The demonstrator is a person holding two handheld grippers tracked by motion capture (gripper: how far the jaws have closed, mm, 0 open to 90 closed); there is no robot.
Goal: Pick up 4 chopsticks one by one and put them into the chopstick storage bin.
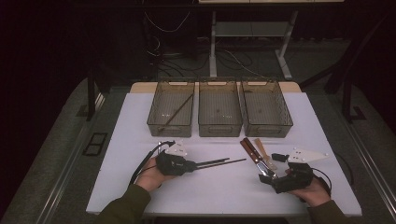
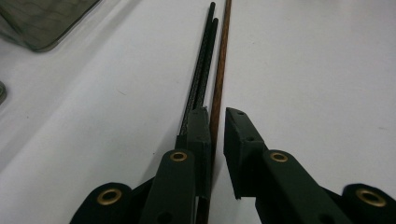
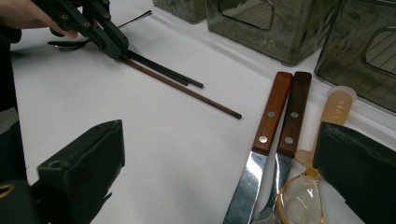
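Your left gripper [image 2: 215, 123] lies low on the smooth white tabletop [image 2: 327, 70], its fingers slightly parted around a thin brown wooden stick [image 2: 220, 70], beside two black textured sticks [image 2: 201, 70]. Your right gripper's [image 3: 210, 182] fingers gape wide, empty.

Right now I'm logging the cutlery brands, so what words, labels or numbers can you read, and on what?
"LUSN": on the pale handle of the clear spoon lying right of the two wooden-handled knives, seen in the right gripper view.
Nothing else readable: the three bins, the chopsticks and both grippers carry no legible marks.
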